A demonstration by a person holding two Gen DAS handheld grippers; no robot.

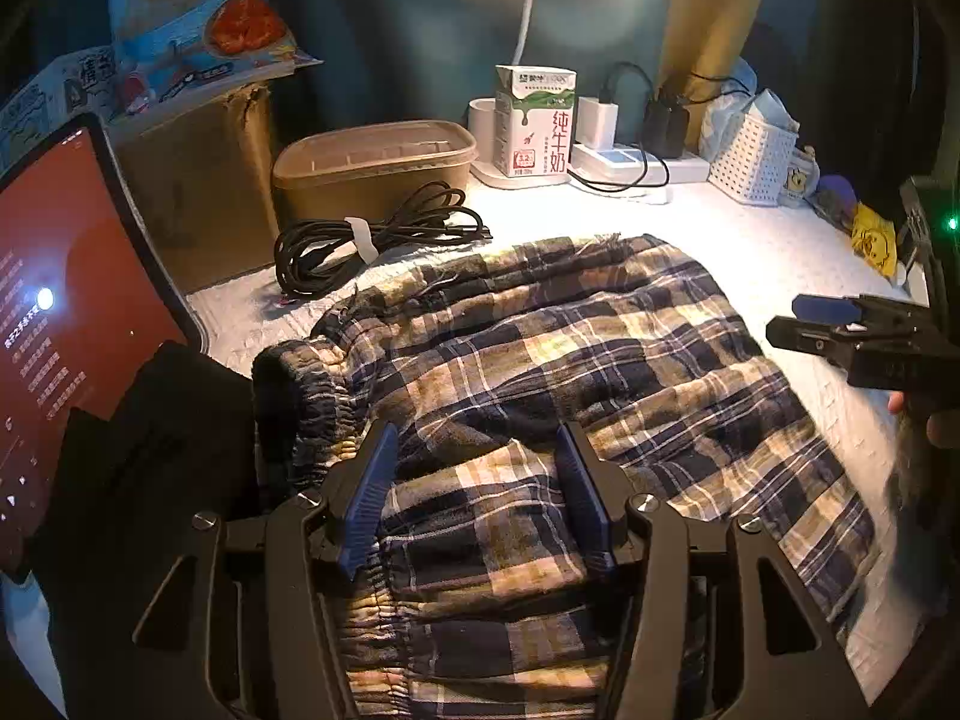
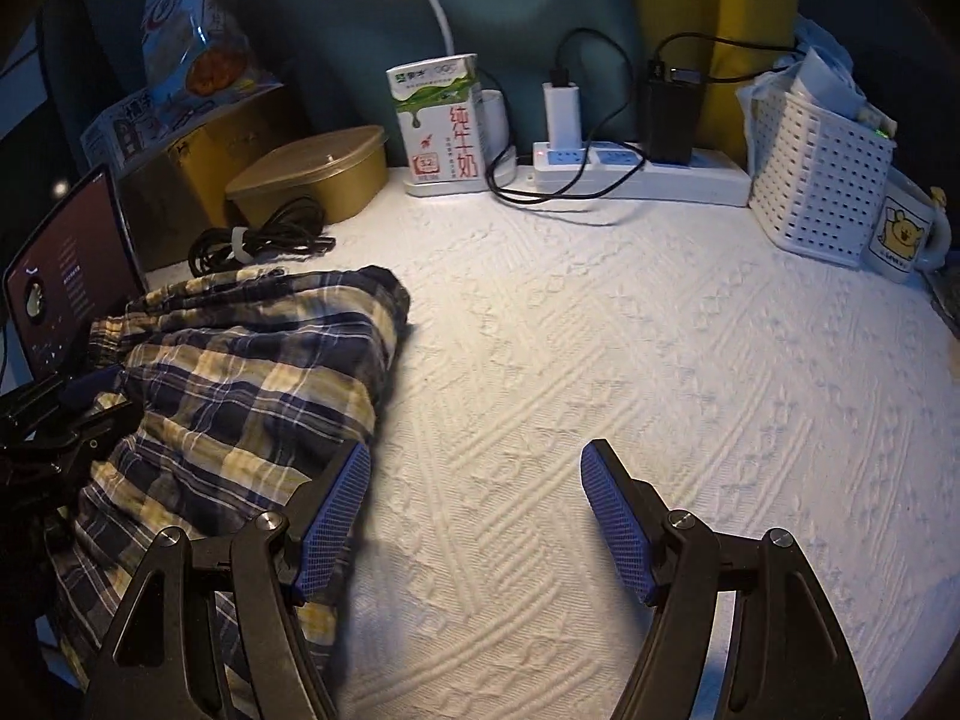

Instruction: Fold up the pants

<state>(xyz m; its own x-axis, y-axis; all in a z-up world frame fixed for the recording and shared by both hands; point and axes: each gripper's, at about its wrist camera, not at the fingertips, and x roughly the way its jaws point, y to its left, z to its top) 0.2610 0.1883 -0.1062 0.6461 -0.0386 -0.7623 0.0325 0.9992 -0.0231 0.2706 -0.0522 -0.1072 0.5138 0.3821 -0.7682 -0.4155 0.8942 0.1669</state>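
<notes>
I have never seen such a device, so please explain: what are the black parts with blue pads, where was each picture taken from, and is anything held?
There is no robot here. A person holds one pair of tongs in each hand, and each has a camera looking along its fingers. One picture comes from the left tongs, which hang open over the plaid pants, with cloth lying between the pads but not pinched. The other comes from the right tongs, open above the white textured cloth beside the pants, holding nothing. At the back stand a milk carton, a power strip and a white basket.

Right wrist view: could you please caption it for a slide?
Open right claw over white cloth, beside plaid pants.
</notes>
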